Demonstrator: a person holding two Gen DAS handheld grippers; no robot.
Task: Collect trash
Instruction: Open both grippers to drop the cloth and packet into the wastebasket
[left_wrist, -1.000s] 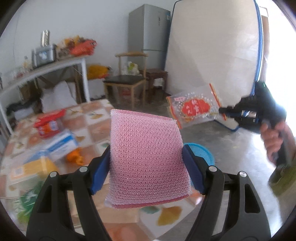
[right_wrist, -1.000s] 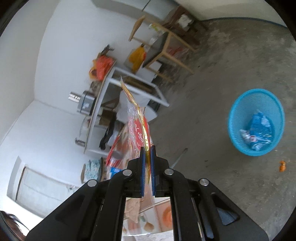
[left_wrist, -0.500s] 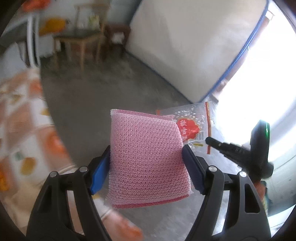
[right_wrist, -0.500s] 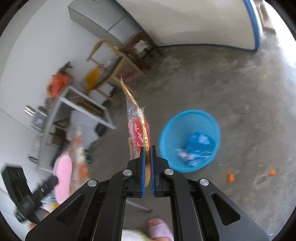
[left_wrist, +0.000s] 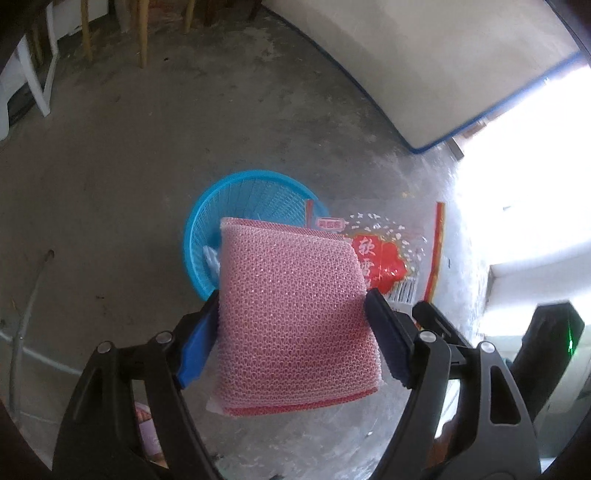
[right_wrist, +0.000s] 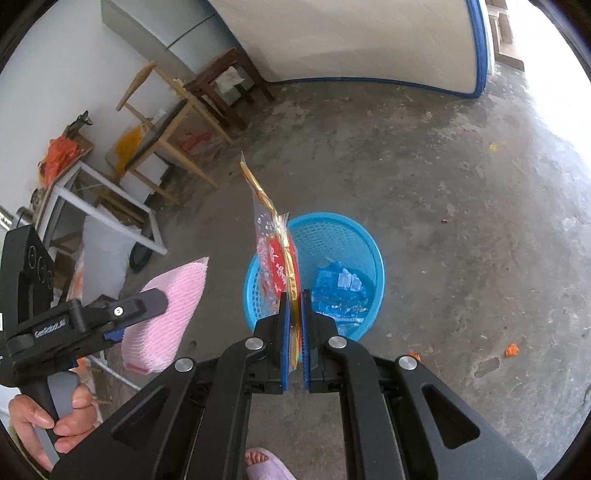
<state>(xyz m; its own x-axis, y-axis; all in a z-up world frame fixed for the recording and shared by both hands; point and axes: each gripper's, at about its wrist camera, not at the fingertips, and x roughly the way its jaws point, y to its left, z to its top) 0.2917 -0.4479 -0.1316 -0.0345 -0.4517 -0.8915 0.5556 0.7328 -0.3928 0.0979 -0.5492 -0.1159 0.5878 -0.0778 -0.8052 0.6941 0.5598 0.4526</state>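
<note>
Left gripper clamped on a pink mesh sponge, held in the air above the near rim of a blue basket on the concrete floor. Right gripper pinched shut on the edge of a clear snack bag with red print, standing upright over the same basket. Blue wrappers already inside it. Small orange scraps lying on the floor, well apart from the basket.

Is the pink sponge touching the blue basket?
Apart. The right wrist view shows bare floor between the pink sponge and the blue basket.
</note>
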